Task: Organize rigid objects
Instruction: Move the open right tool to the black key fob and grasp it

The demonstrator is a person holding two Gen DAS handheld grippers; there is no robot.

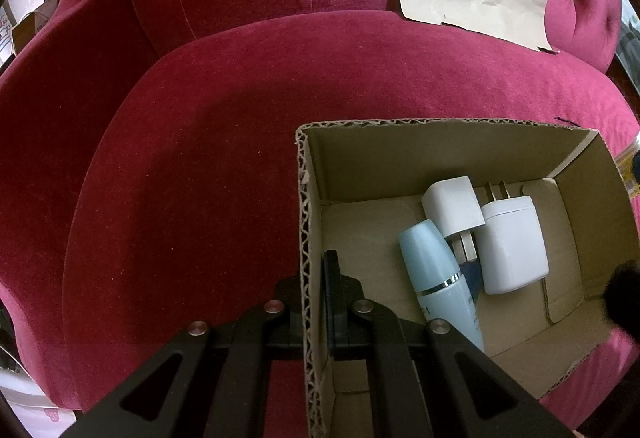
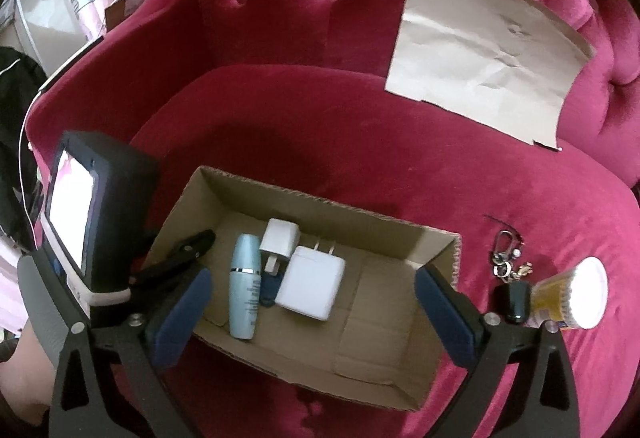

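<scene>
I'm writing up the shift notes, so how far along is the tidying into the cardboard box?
Done: the blue bottle and two white chargers lie in the cardboard box. In hand: the left gripper pinches the box's wall, and the right gripper hangs open and empty above it. Left: the keys and the yellow container on the seat beside the box.

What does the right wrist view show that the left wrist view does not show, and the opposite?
Only the right wrist view: a metal keyring with a dark fob, a yellow round container with white lid, and the open right gripper above the box. Only the left wrist view: the left gripper shut on the box's corrugated wall. Both: the brown cardboard box, pale blue bottle, two white plug adapters, crimson velvet chair.
</scene>
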